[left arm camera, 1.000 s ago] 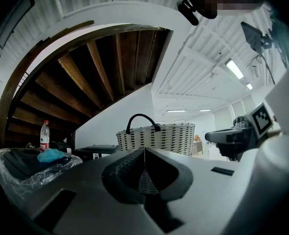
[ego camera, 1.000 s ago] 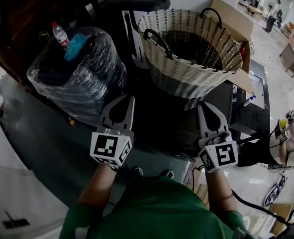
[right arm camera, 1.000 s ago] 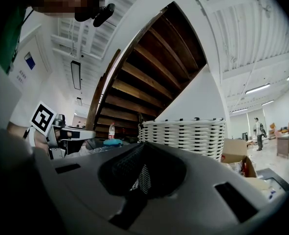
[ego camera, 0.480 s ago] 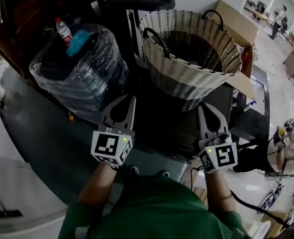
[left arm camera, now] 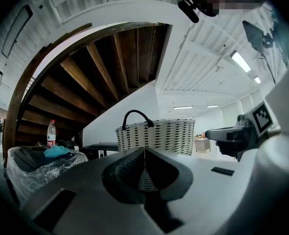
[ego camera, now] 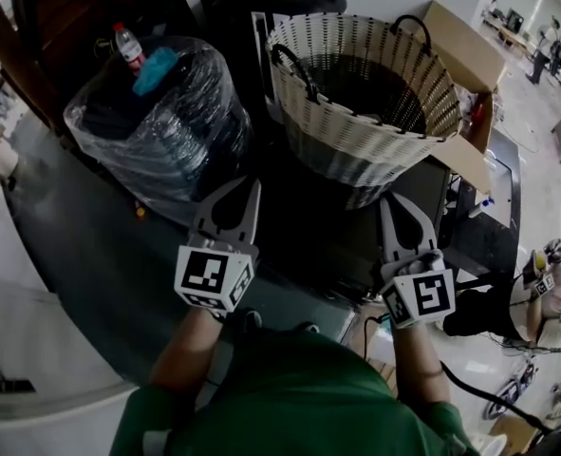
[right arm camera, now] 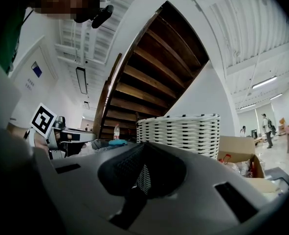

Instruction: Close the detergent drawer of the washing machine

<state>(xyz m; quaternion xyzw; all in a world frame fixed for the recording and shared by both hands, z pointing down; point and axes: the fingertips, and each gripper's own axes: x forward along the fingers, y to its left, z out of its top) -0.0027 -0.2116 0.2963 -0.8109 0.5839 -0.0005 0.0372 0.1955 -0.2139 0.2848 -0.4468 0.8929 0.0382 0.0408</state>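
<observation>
I hold both grippers up in front of a dark machine (ego camera: pixel 318 231) that carries a woven laundry basket (ego camera: pixel 356 131). No detergent drawer can be made out in any view. My left gripper (ego camera: pixel 252 186) is shut with nothing in it, its tip short of the basket's lower left side. My right gripper (ego camera: pixel 386 200), also shut and empty, points at the basket's base on the right. The left gripper view shows the closed jaws (left arm camera: pixel 144 151) below the basket (left arm camera: pixel 156 136). The right gripper view shows its jaws (right arm camera: pixel 143 146) closed before the same basket (right arm camera: pixel 181 133).
A bin wrapped in clear plastic (ego camera: pixel 157 131) stands at the left with a water bottle (ego camera: pixel 128 46) on it. A cardboard box (ego camera: pixel 470 55) sits behind the basket. A wooden staircase (left arm camera: pixel 85 82) rises overhead. Cables and small items (ego camera: pixel 536 293) lie at the right.
Both grippers stay almost where they were, still shut. The head view has drifted slightly, so the basket and bin sit a little higher and to the right.
</observation>
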